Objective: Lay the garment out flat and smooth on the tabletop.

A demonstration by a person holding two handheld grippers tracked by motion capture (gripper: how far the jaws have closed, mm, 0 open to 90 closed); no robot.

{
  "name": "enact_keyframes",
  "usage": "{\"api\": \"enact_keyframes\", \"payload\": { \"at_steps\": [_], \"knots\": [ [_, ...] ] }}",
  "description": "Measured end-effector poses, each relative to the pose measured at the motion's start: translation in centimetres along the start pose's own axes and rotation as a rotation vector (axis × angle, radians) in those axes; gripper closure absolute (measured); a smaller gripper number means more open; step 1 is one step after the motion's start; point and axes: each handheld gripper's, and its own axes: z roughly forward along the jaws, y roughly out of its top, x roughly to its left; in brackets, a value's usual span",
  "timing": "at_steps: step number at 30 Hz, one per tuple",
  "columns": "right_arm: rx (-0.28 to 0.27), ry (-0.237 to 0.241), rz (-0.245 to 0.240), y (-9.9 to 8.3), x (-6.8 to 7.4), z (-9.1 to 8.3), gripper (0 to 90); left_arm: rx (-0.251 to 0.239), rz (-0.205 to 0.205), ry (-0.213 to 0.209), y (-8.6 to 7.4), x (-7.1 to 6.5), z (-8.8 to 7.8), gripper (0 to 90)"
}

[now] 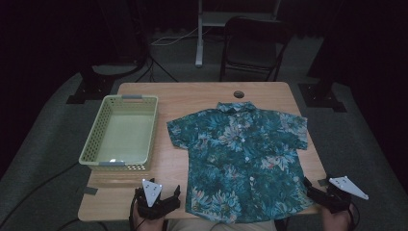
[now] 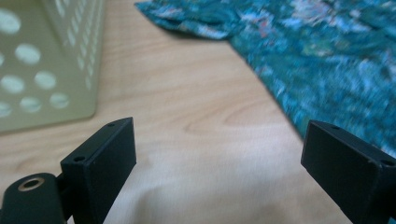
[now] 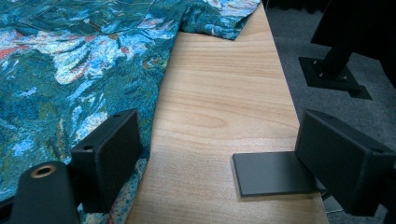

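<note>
A soft teal short-sleeved shirt with a blue and pink floral print [image 1: 243,161] lies flat, buttoned and collar toward 12 o'clock, on the smooth pale wooden bench [image 1: 192,96], with a pale green perforated plastic basket [image 1: 103,127] at its 9 o'clock. The left tongs [image 1: 173,191], at the shirt's 7 o'clock, are spread wide over bare wood, holding nothing. The right tongs [image 1: 308,185], at its 5 o'clock, are also spread and hold nothing, 1 black jaw at the hem's edge and the other by a flat dark grey rectangular patch [image 3: 273,173].
</note>
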Motion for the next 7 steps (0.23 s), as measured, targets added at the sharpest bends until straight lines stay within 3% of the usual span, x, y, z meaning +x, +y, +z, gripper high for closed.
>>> {"api": "enact_keyframes", "payload": {
  "at_steps": [2, 3, 7],
  "knots": [
    [0.0, 0.0, 0.0, 0.0, 0.0, 0.0, 13.4, -0.005, -0.001, 0.012, -0.56, -0.14, -0.03, 11.0],
    [0.0, 0.0, 0.0, 0.0, 0.0, 0.0, 13.4, 0.016, -0.003, 0.007, -0.95, -0.13, 0.14, 11.0],
    [0.002, 0.0, 0.0, 0.02, -0.01, 0.01, 13.4, 0.016, 0.013, 0.015, -0.97, -0.29, 0.2, 11.0]
  ]
}}
